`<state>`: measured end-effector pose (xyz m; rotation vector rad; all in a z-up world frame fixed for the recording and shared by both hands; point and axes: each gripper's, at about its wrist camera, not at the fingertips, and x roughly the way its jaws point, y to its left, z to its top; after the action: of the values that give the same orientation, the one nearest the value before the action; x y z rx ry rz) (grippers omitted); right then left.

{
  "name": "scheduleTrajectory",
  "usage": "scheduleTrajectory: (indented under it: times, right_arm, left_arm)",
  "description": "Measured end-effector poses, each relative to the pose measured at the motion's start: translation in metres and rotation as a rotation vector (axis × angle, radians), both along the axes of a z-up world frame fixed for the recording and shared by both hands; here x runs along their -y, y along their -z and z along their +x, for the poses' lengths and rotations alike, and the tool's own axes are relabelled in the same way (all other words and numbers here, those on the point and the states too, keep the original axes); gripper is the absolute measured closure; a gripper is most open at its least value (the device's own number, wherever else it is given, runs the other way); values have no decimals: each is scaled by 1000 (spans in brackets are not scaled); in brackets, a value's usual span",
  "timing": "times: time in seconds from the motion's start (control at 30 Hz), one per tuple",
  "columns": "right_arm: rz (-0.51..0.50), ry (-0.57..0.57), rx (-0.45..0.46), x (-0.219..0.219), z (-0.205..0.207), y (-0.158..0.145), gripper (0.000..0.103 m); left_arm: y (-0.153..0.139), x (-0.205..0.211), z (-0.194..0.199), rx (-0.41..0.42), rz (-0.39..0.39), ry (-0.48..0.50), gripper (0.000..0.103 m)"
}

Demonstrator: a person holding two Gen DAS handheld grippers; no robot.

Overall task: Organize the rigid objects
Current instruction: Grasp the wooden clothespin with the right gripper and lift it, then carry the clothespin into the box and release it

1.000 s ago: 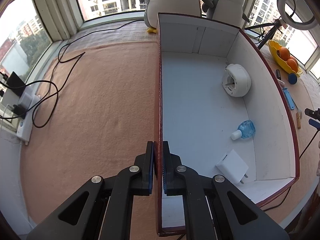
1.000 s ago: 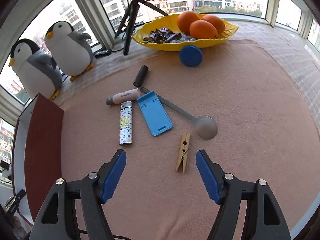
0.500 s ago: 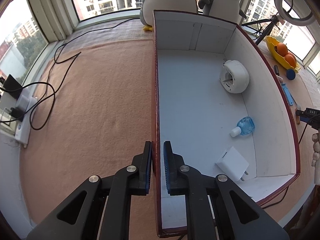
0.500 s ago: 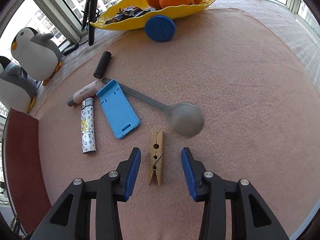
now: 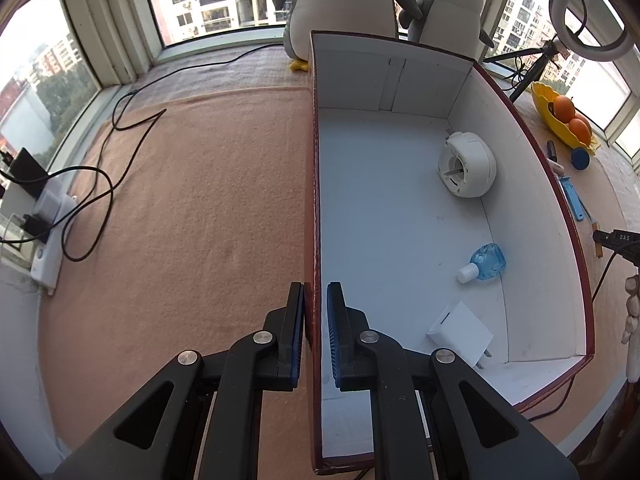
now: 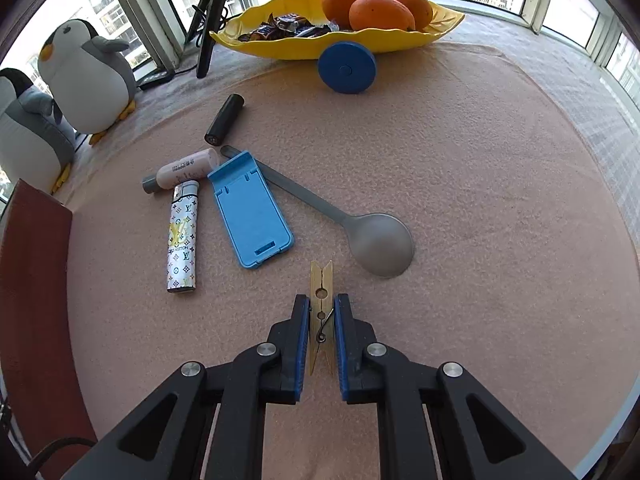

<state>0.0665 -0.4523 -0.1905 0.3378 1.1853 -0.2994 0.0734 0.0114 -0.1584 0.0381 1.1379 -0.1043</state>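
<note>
A wooden clothespin [image 6: 321, 280] lies on the pink cloth between the blue pads of my right gripper [image 6: 322, 304]. The jaws are closing and both pads press its sides. My left gripper [image 5: 316, 292] is shut on the left wall of the red box [image 5: 316, 184] with a white inside. In the box lie a round white device [image 5: 466, 164], a small blue bottle [image 5: 486, 266] and a white plug [image 5: 460, 328]. Beyond the clothespin lie a grey spoon [image 6: 380, 240], a blue phone stand [image 6: 250, 210], a patterned lighter [image 6: 183, 236], a pink tube [image 6: 186, 168] and a black cylinder [image 6: 225, 119].
A yellow dish [image 6: 440, 28] with oranges and sweets stands at the back, a blue disc [image 6: 347, 67] leaning in front of it. Two plush penguins [image 6: 86, 76] sit behind the box [image 6: 32, 280]. A power strip [image 5: 44, 220] and cables lie at the cloth's left edge.
My right gripper came down over the clothespin and its jaws went from wide apart to pressed on it. The left gripper stays on the box wall.
</note>
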Motion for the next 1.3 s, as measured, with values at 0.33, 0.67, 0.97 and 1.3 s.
scheduleTrajectory:
  times: [0.33,0.67,0.97,1.3]
  right_arm:
    - [-18,-124,114,-46,1,-52,92]
    - [-9,-343,237,-128,7,-104,92]
    - [17,-535,280,-198,11,-125,92]
    - [5,-710,273,-255,8,-124,92]
  left_arm:
    - [-3,0,-2,19,2,-14,94]
    - [-5,-3,-4,38,-8,-44,96]
    - [-5,-5,-5,44,-23,-72,97]
    - [-5,-5,-7,52,-26,-93,98]
